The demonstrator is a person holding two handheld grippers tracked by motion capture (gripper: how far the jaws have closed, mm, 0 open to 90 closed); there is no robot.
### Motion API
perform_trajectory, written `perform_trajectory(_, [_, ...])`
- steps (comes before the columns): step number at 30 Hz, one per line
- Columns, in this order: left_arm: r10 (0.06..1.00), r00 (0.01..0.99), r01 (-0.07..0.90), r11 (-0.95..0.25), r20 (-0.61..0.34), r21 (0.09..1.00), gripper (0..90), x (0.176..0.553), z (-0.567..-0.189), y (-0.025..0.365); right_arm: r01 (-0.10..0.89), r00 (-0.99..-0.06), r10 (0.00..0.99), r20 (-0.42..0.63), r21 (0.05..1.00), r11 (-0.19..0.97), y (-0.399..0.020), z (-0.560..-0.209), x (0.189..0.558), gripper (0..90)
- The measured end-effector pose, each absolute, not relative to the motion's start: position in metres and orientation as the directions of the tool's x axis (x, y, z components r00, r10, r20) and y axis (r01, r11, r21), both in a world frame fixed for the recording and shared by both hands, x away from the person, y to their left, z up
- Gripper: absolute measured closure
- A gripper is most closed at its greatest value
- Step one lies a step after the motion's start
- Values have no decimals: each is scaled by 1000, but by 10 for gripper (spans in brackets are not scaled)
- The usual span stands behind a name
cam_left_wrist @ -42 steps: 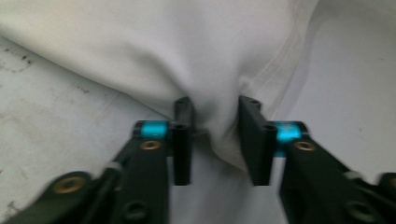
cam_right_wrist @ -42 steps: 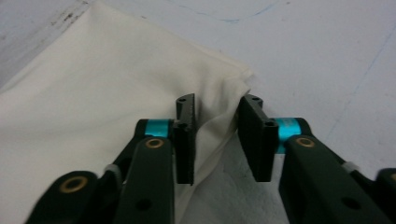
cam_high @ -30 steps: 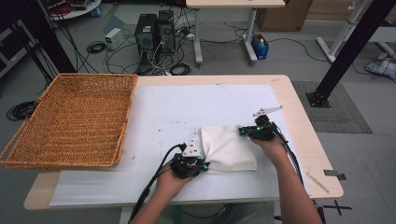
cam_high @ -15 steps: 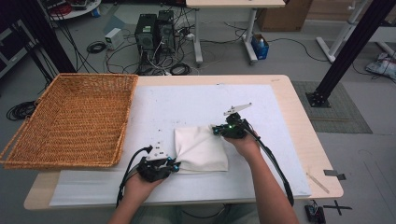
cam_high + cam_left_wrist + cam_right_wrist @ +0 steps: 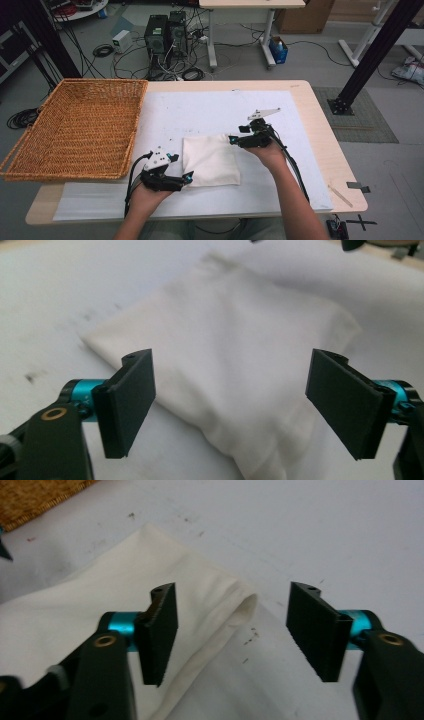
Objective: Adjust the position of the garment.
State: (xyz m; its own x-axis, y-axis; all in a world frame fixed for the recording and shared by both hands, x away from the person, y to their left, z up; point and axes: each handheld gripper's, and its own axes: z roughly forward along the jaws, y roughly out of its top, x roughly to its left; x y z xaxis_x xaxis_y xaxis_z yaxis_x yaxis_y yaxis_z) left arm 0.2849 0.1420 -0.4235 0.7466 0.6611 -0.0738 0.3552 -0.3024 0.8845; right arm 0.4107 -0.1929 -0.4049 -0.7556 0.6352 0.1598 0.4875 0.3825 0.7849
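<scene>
High view: a folded white cloth [image 5: 210, 160] lies flat on the white-covered surface [image 5: 200, 112], right of the wicker basket [image 5: 75, 127], its long axis running away from the person. The left gripper [image 5: 186, 178] sits at its near left corner, the right gripper [image 5: 234, 140] at its far right corner, equally close. Since the earlier frames the cloth has shifted left toward the basket, and both sets of fingers have just been opening. Left gripper view: fingers [image 5: 131, 400] spread, the cloth [image 5: 235, 355] ahead between them, unpinched. Right gripper view: fingers [image 5: 159, 630] spread astride the cloth's folded corner [image 5: 240, 605], released.
</scene>
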Motion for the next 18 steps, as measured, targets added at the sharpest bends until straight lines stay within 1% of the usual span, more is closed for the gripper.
perform_trajectory(1, [670, 739, 330, -274, -67, 903, 193, 289, -413, 143, 478, -752, 641, 152, 796, 372, -197, -401, 407, 294])
perform_trajectory(3, [680, 731, 305, -251, -57, 919, 177, 293, -402, 144, 450, -753, 644, 137, 821, 351, -208, -392, 401, 266])
perform_trajectory(5, [684, 728, 283, -235, -49, 930, 168, 297, -391, 147, 436, -744, 656, 126, 835, 335, -217, -384, 393, 220])
perform_trajectory(6, [684, 728, 283, -235, -49, 930, 167, 297, -391, 147, 436, -744, 656, 126, 835, 335, -217, -384, 393, 220])
perform_trajectory(8, [695, 717, 260, -212, -42, 942, 147, 305, -378, 150, 394, -749, 655, 104, 864, 314, -229, -371, 381, 205])
perform_trajectory(9, [695, 717, 260, -212, -42, 942, 133, 305, -378, 150, 377, -752, 652, 98, 875, 304, -232, -367, 376, 205])
perform_trajectory(11, [695, 717, 252, -195, -48, 948, 133, 314, -367, 154, 338, -761, 644, 85, 898, 282, -238, -360, 368, 200])
perform_trajectory(13, [698, 714, 248, -178, -55, 952, 125, 318, -363, 157, 303, -763, 642, 70, 917, 260, -244, -357, 361, 164])
perform_trajectory(14, [698, 714, 248, -178, -55, 952, 117, 318, -363, 157, 303, -763, 642, 70, 917, 260, -244, -357, 361, 164])
perform_trajectory(16, [701, 710, 258, -166, -70, 952, 107, 322, -361, 158, 291, -765, 640, 73, 926, 242, -252, -358, 354, 134])
perform_trajectory(18, [697, 712, 266, -165, -79, 950, 104, 325, -361, 159, 295, -764, 640, 81, 926, 236, -258, -361, 351, 134])
